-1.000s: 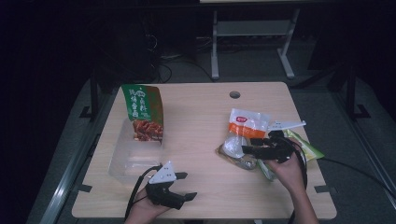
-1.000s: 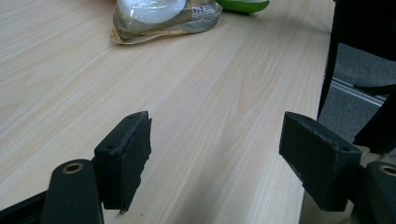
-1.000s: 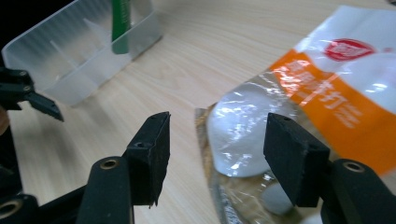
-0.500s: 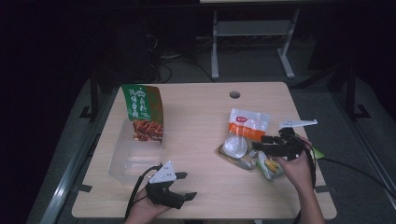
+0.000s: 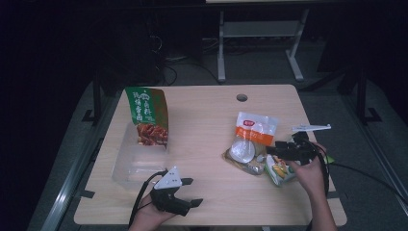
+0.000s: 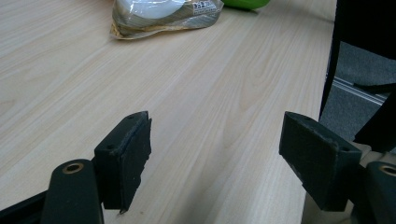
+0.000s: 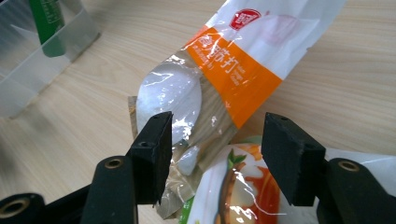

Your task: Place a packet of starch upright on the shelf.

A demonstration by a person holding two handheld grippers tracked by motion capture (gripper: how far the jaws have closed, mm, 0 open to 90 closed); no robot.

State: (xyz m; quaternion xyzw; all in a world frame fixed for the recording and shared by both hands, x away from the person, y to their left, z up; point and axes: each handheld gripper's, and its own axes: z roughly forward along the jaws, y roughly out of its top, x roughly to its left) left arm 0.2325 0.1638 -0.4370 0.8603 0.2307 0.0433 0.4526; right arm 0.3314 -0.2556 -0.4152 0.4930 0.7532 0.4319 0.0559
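Note:
A white-and-orange packet (image 5: 255, 127) (image 7: 243, 70) lies right of centre, overlapping a brownish clear packet (image 5: 243, 156) (image 6: 163, 14) that holds a white round piece. A green-and-orange packet (image 5: 279, 173) (image 7: 243, 196) lies beside them. My right gripper (image 5: 269, 155) (image 7: 217, 149) hovers low over this pile and points left. Its jaws have just been closing a little and stand apart; the packets lie beneath the gap, with the pads pressing on nothing. My left gripper (image 5: 195, 191) (image 6: 215, 154) rests open near the front edge with bare table between its jaws.
A clear plastic bin (image 5: 130, 168) (image 7: 42, 60) sits at the table's left with a tall green snack bag (image 5: 146, 115) (image 7: 46, 23) standing in it. A cable hole (image 5: 241, 97) is near the far edge. The right table edge is close to the right hand.
The right gripper has slid a little to the right and slightly lower over the packets. The left gripper has stayed still.

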